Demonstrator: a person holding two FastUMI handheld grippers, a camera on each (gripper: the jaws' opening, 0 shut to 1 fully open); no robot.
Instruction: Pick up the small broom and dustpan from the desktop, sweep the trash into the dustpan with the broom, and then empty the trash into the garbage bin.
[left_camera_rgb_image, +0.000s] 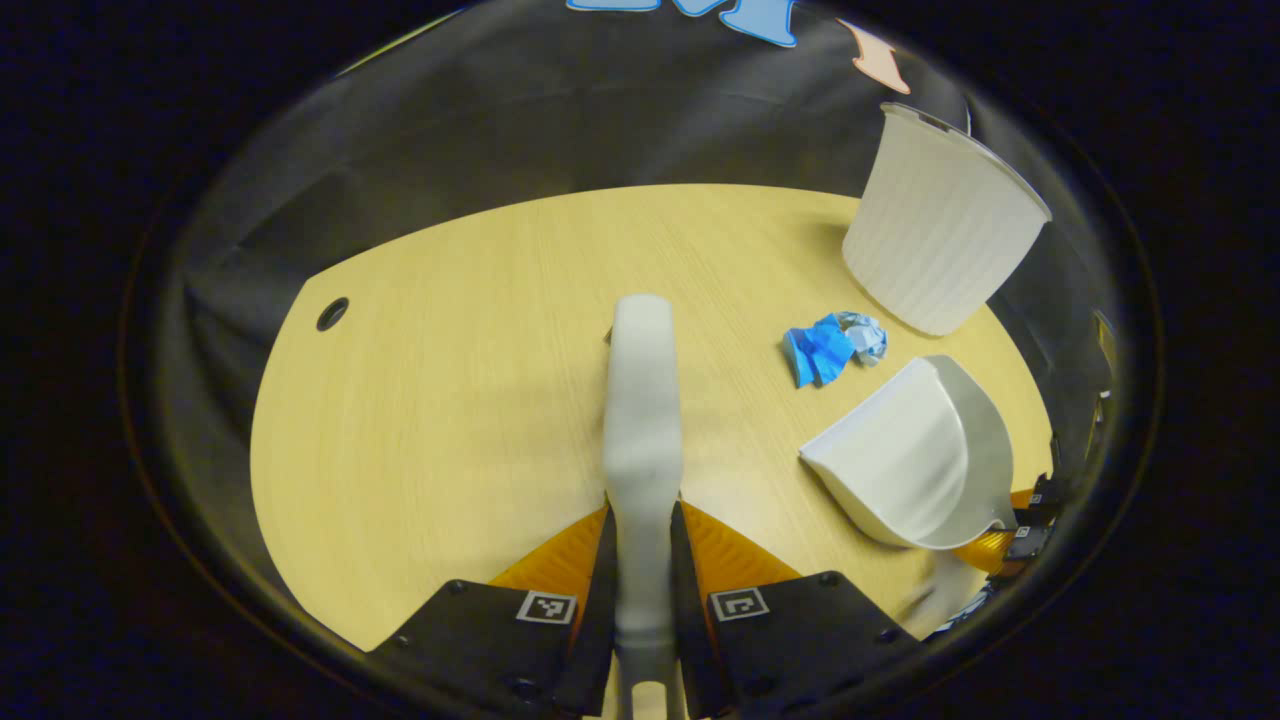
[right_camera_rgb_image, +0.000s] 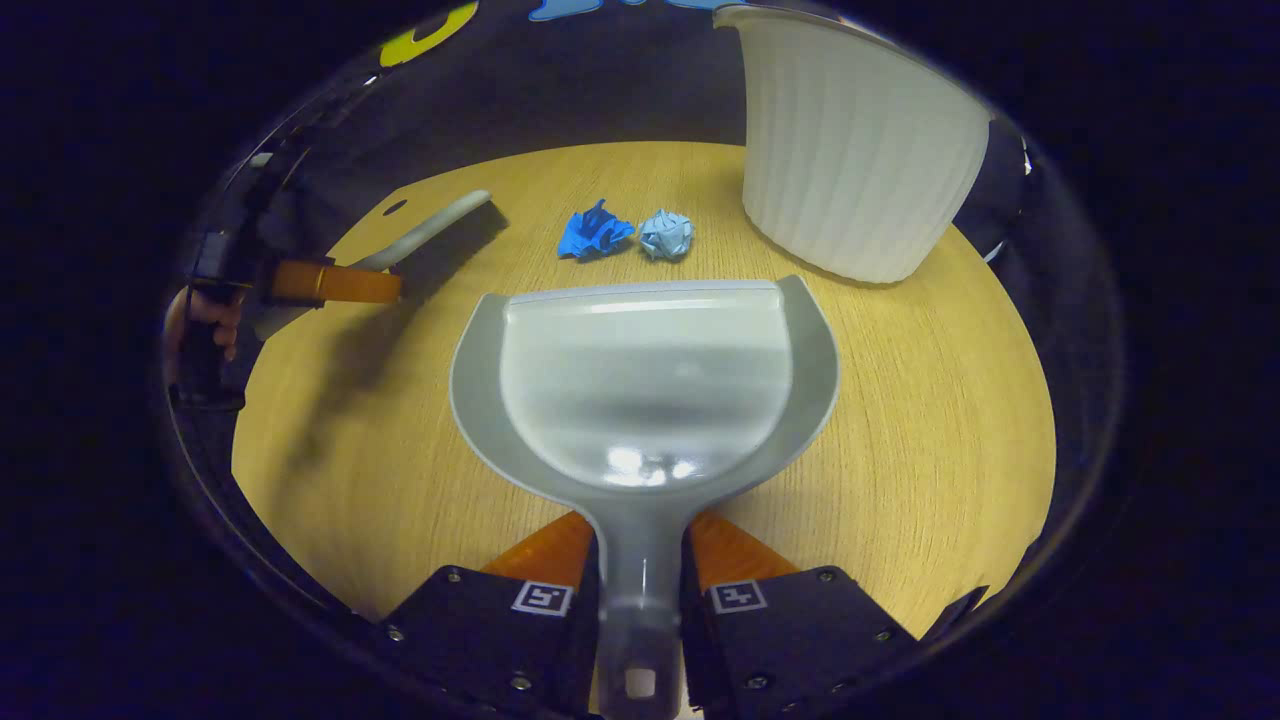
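Note:
My left gripper (left_camera_rgb_image: 642, 535) is shut on the pale grey small broom (left_camera_rgb_image: 642, 400), whose body runs forward above the wooden desktop (left_camera_rgb_image: 450, 380). My right gripper (right_camera_rgb_image: 640, 550) is shut on the handle of the grey dustpan (right_camera_rgb_image: 645, 380), its open edge facing two crumpled paper balls, one dark blue (right_camera_rgb_image: 594, 233) and one light blue (right_camera_rgb_image: 666, 235). In the left gripper view the dustpan (left_camera_rgb_image: 915, 465) sits right of the broom, with the trash (left_camera_rgb_image: 832, 348) just beyond it. The right gripper view shows the broom (right_camera_rgb_image: 430, 230) and the left gripper (right_camera_rgb_image: 335, 283) at far left, held by a hand (right_camera_rgb_image: 200, 320).
A white ribbed garbage bin (right_camera_rgb_image: 850, 150) stands on the desk behind and right of the trash; it is at the upper right in the left gripper view (left_camera_rgb_image: 935, 225). A cable hole (left_camera_rgb_image: 332, 314) pierces the desk's far left. Black cloth walls surround the desk.

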